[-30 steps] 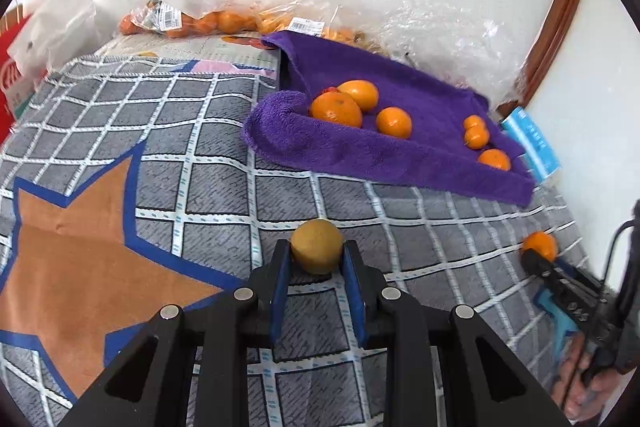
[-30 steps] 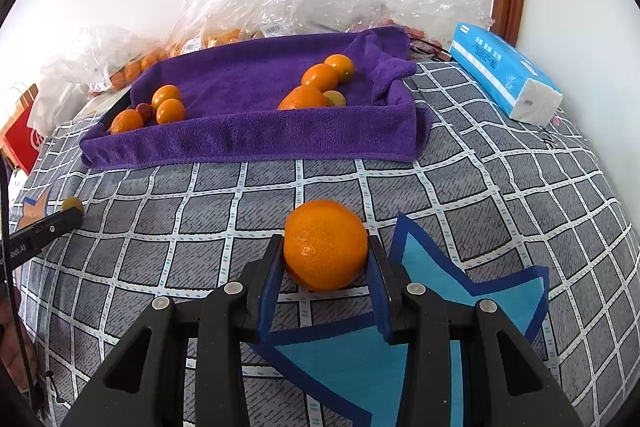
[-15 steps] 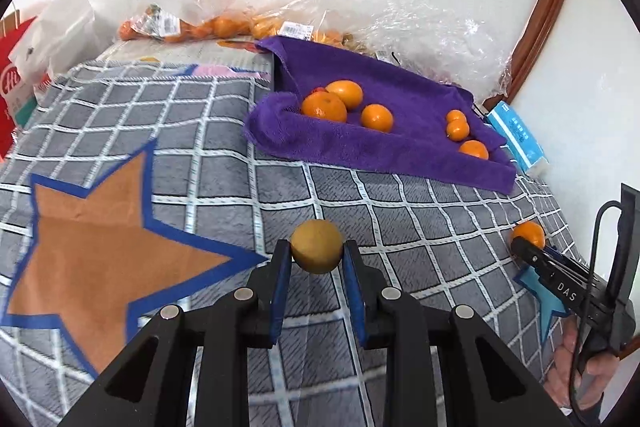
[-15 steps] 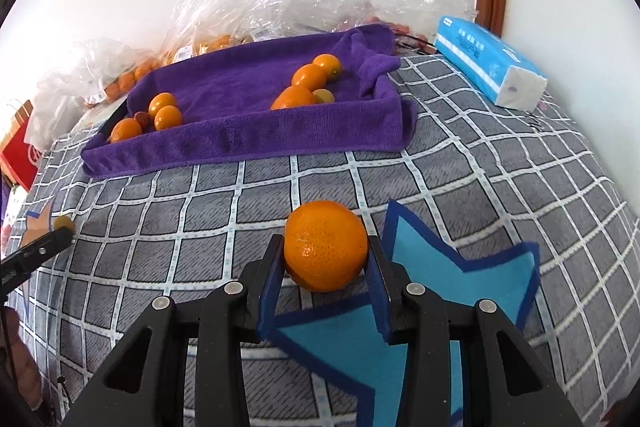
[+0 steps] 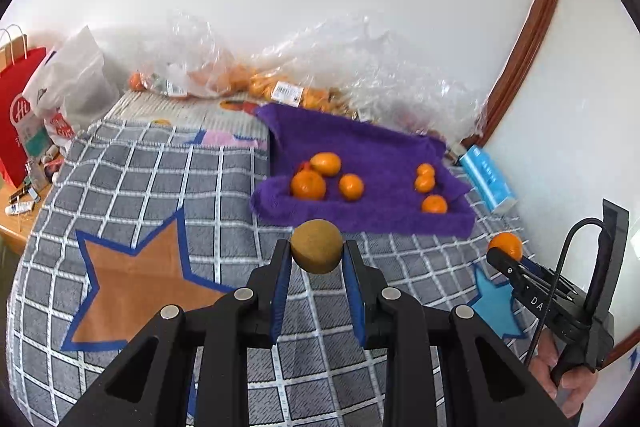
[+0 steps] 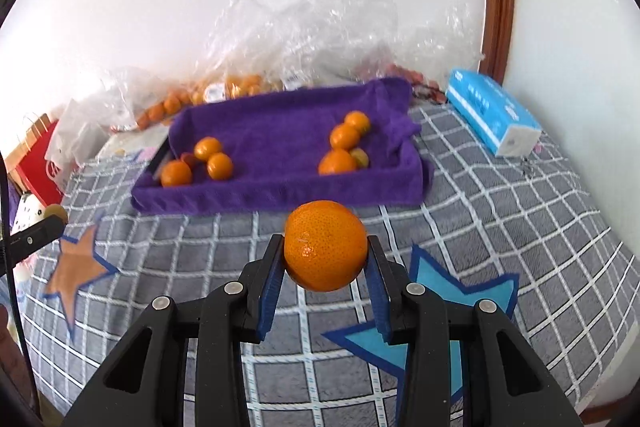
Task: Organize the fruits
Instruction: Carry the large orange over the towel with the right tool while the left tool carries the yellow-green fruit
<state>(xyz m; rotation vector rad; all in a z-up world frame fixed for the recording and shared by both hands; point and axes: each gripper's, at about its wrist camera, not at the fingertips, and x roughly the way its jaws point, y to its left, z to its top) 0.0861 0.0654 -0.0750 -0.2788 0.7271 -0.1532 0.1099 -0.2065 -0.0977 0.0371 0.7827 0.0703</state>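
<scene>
My left gripper (image 5: 316,259) is shut on a brownish-yellow round fruit (image 5: 316,246) and holds it above the checked cloth, short of the purple towel tray (image 5: 372,219). My right gripper (image 6: 326,259) is shut on an orange (image 6: 325,245) and holds it in the air in front of the same tray (image 6: 276,195). The tray holds two groups of oranges, one on the left (image 6: 208,159) and one on the right (image 6: 344,147). The right gripper with its orange also shows in the left wrist view (image 5: 505,246). The left gripper's tip shows at the left edge of the right wrist view (image 6: 48,223).
Clear plastic bags of oranges (image 5: 240,83) lie against the wall behind the tray. A blue tissue pack (image 6: 492,115) lies to the right of the tray. A red paper bag (image 5: 16,123) and a white bag (image 5: 68,87) stand at the far left. The cloth has an orange star (image 5: 132,279) and a blue star (image 6: 436,311).
Both grippers have risen with their fruits, so the cloth and tray look farther below. Both stay shut on the same fruits.
</scene>
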